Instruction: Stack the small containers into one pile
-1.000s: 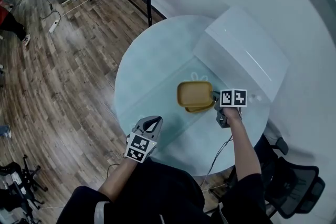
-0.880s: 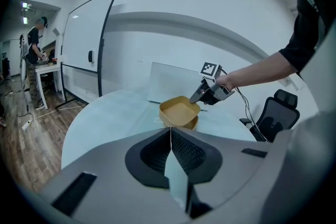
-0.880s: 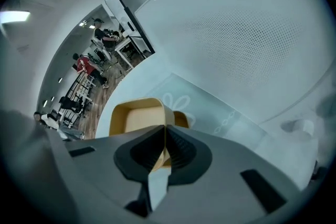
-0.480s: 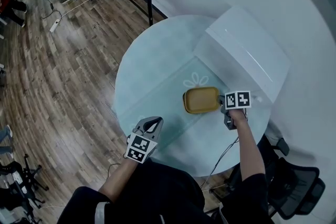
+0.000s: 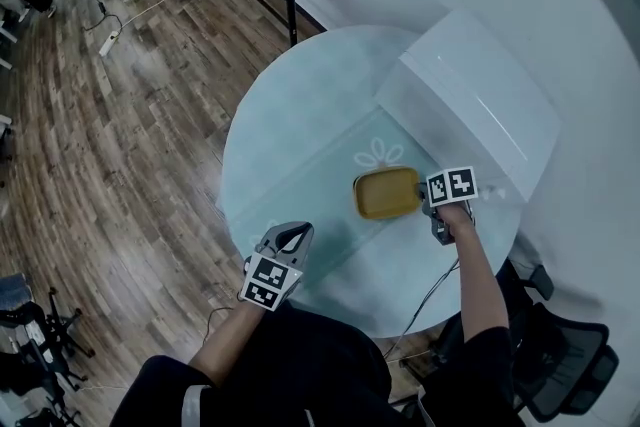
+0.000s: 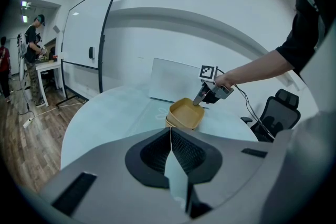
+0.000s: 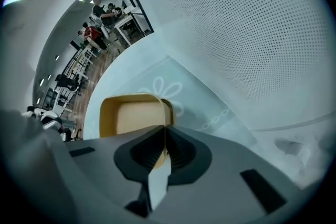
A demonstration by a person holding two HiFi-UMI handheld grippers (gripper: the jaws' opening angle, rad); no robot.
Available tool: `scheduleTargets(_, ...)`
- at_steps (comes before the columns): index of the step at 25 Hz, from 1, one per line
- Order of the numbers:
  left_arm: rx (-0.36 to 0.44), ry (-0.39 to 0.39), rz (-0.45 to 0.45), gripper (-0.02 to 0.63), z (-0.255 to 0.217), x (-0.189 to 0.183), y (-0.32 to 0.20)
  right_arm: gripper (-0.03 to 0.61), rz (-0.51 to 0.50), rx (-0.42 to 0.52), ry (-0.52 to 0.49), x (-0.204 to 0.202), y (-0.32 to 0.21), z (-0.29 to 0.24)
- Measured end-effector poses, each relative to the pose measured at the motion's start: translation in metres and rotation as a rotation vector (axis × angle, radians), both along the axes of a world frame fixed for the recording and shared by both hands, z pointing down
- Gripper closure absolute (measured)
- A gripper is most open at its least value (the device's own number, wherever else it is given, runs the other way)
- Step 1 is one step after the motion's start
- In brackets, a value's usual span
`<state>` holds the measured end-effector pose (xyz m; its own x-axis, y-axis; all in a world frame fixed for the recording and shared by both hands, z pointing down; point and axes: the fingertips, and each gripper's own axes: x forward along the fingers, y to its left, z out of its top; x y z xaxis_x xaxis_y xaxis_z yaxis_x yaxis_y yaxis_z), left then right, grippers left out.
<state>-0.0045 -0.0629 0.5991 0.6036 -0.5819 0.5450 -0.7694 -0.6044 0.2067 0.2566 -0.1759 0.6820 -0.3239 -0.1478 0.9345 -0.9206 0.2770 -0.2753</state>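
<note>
Right gripper [image 5: 423,206] is clamping the near rim of the top yellow container [image 5: 385,192], which is sitting tilted in the lower container [image 6: 170,123] just ahead of it. Left gripper [image 5: 292,232] is idling well apart, jaws together. Advised: level and seat fully before releasing

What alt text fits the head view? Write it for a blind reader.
The right tool grips the rim of a yellow container on a round glass table. The left tool hangs shut and empty over the table's near edge. Wood floor lies to the left.
</note>
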Motion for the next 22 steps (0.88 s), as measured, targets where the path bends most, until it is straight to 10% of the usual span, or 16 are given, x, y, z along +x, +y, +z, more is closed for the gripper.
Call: scheduleTargets(22, -0.025, -0.017, -0.004, 0.598, 0.009, -0.003, -0.003, 0.549, -0.023, -0.113, -0.001, -0.008, 0.001, 0.018)
